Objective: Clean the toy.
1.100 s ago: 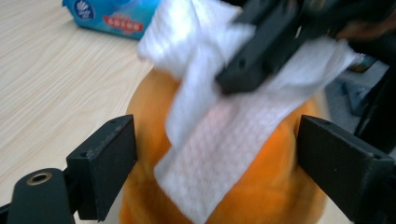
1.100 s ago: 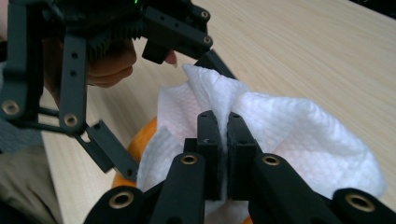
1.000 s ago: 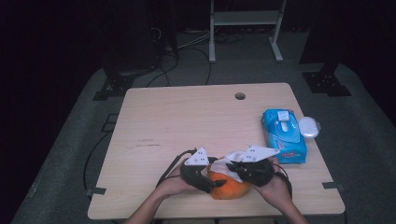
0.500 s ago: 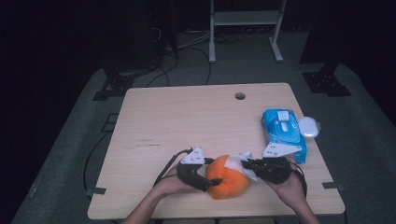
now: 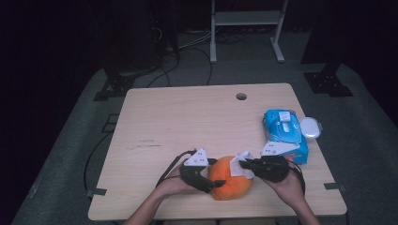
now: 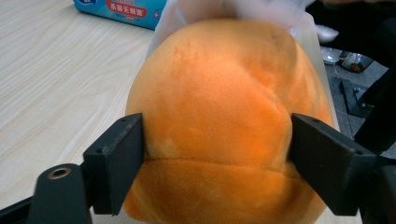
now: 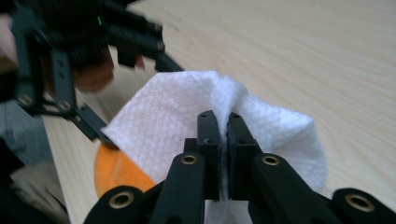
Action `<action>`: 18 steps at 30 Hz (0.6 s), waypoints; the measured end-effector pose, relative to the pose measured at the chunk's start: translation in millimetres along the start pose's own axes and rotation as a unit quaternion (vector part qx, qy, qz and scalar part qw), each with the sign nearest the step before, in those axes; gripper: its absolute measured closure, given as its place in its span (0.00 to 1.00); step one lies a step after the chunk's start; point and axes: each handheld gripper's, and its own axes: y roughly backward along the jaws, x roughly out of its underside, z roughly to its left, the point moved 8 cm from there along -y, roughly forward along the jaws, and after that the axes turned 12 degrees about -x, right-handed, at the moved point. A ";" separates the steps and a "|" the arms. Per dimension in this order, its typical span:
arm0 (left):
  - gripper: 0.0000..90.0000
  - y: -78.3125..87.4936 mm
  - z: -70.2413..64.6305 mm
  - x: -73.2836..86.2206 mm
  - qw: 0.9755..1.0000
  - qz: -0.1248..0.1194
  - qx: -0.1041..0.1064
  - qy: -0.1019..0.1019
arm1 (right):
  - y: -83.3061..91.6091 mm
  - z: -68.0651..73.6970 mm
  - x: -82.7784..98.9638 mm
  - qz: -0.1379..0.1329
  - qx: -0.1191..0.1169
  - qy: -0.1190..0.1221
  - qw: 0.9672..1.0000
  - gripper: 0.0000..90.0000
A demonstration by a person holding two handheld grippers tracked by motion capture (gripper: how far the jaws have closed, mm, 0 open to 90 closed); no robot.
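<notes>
Left gripper: clamps round orange plush toy, jaws just eased | Right gripper: pinches white paper wipe, since shifted rightward, wipe lying against the toy.

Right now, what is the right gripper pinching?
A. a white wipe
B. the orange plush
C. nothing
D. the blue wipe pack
A: in the right gripper view the right gripper has its jaws shut on a white wipe, held against the orange plush that the left gripper clamps.
</notes>
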 end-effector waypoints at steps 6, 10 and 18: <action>0.07 3.1 8.4 -6.8 0.999 -0.011 0.006 0.039 | -5.5 3.3 12.6 0.020 -0.024 -0.005 1.000 0.96; 0.04 -10.6 -1.6 4.3 0.998 0.014 0.033 0.043 | -6.8 7.4 13.0 0.024 -0.034 0.004 0.999 0.96; 0.37 -0.7 7.1 -16.5 0.997 -0.042 -0.049 -0.050 | 0.6 0.5 3.2 -0.013 0.004 0.000 1.000 0.95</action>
